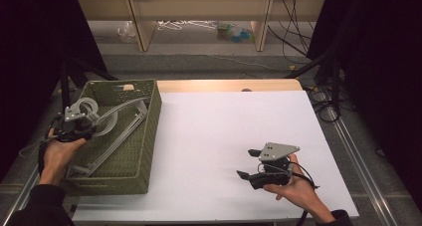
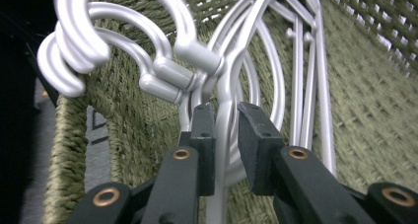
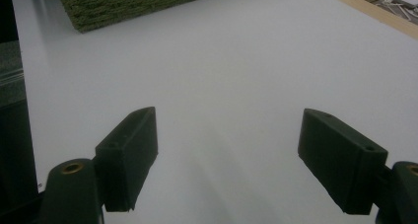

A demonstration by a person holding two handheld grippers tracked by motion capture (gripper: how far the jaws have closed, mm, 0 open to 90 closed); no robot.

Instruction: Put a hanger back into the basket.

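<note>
Sitting across the whole near half of the scene, the white table top (image 1: 224, 151) is lying bare, giving the right hand somewhere idle to wait. At the left edge the green woven basket (image 1: 144, 136) is holding a bundle of silver clothes hangers (image 1: 117, 131), leaning diagonally from the near left corner up toward the far right wall; that slant is probably keeping their hooks up where a tool can reach them.

Over on the left, the left gripper (image 2: 224, 135) is reaching into the basket near the hooks (image 2: 123, 41), and its jaws are standing narrowly apart with one thin hanger wire (image 2: 224, 150) running between them. Whether the pads are pressing that wire I cannot tell; a sliver of gap seems to be showing on either side.

Down at the near right, the right gripper (image 1: 251, 164) is resting low over the table, jaws spread wide, holding nothing, well apart from the basket.
</note>
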